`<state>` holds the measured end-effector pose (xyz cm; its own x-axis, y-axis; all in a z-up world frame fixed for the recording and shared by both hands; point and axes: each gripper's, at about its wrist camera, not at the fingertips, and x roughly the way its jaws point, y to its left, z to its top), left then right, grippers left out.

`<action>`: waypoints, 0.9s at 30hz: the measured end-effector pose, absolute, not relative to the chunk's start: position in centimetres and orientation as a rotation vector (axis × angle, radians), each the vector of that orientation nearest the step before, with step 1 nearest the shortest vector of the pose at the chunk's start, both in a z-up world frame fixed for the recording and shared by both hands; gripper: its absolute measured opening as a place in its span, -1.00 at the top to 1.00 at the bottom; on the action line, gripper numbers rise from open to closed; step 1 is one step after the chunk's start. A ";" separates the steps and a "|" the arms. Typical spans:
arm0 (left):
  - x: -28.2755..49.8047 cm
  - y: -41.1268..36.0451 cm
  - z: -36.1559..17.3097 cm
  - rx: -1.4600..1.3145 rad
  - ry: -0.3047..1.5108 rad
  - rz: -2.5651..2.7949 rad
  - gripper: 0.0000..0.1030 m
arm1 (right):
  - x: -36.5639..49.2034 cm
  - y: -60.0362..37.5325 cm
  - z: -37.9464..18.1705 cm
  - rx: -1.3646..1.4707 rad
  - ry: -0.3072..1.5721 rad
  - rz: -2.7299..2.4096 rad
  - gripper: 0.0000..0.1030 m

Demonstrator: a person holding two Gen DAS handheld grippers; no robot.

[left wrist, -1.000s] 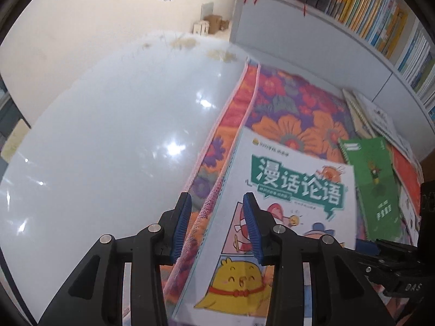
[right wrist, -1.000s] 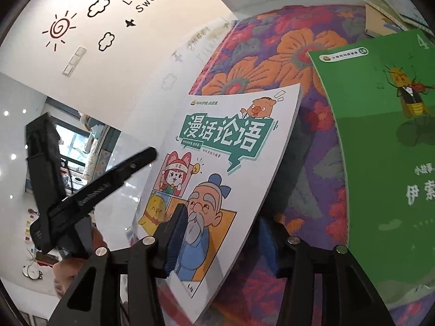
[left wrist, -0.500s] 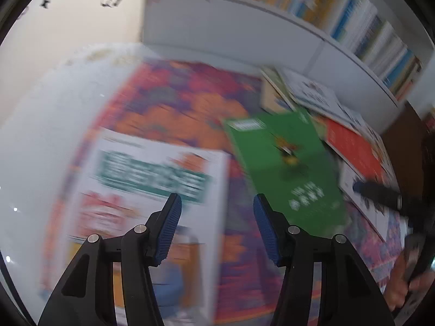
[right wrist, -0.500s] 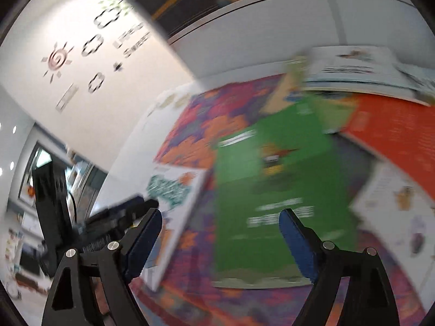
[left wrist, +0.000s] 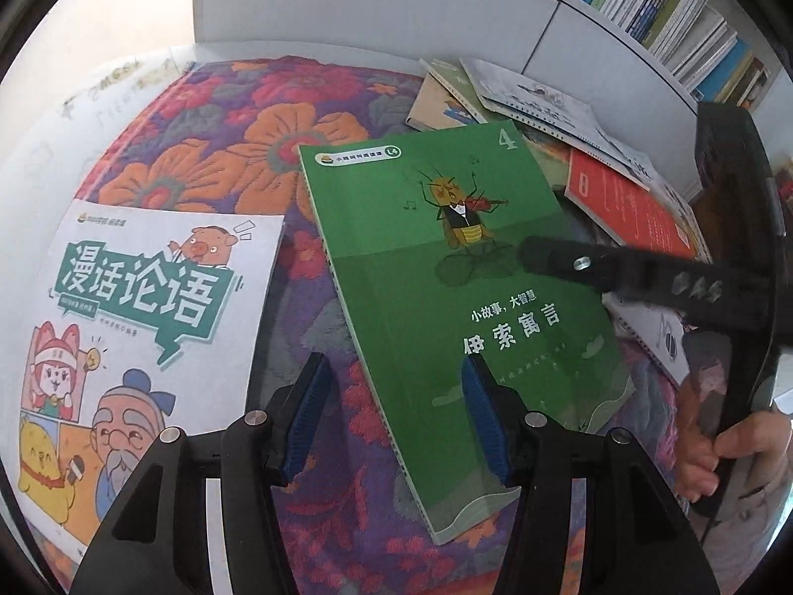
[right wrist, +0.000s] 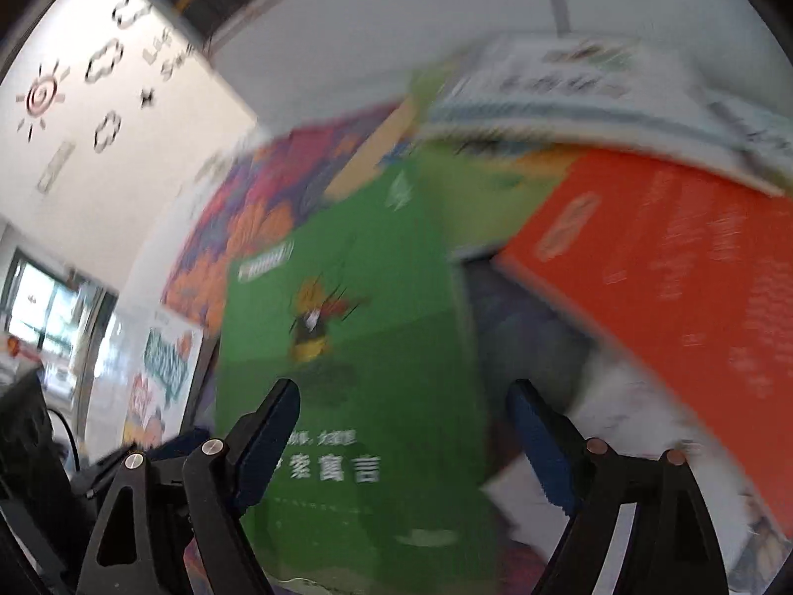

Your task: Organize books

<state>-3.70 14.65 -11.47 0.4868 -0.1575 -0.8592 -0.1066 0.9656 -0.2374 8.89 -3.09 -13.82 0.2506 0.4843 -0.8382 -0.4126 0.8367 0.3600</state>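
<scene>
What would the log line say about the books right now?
white comic book: flat on flowered cloth | green book: beside it, untouched | left hand-held gripper: open | right hand-held gripper: open

A green book [left wrist: 446, 297] and white cartoon book [left wrist: 143, 327] lie on purple, orange-flowered cloth [left wrist: 277, 139]

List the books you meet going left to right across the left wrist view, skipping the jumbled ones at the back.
White cartoon book → green book → red book. The first two lie flat on the flowered cloth, apart from each other; the red book sits in the pile to the right.
</scene>
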 end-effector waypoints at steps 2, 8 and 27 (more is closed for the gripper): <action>-3.7 14.7 -11.5 -0.274 1.070 -0.044 -0.02 | 8.5 -2.1 -13.8 0.031 1.175 0.617 -0.69; -4.7 14.4 -11.5 -0.265 1.096 -0.064 -0.03 | 7.1 -3.3 -13.8 0.155 1.235 0.664 -0.68; -14.9 12.2 -11.7 -0.322 1.171 -0.287 -0.03 | -8.3 -10.7 -14.8 0.254 1.379 0.782 -0.42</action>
<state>-14.88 12.20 -11.73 0.3629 -0.3832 -0.8494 0.0523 0.9185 -0.3920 -8.27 -10.67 -14.84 -0.0085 0.6278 -0.7784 -0.3461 0.7284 0.5913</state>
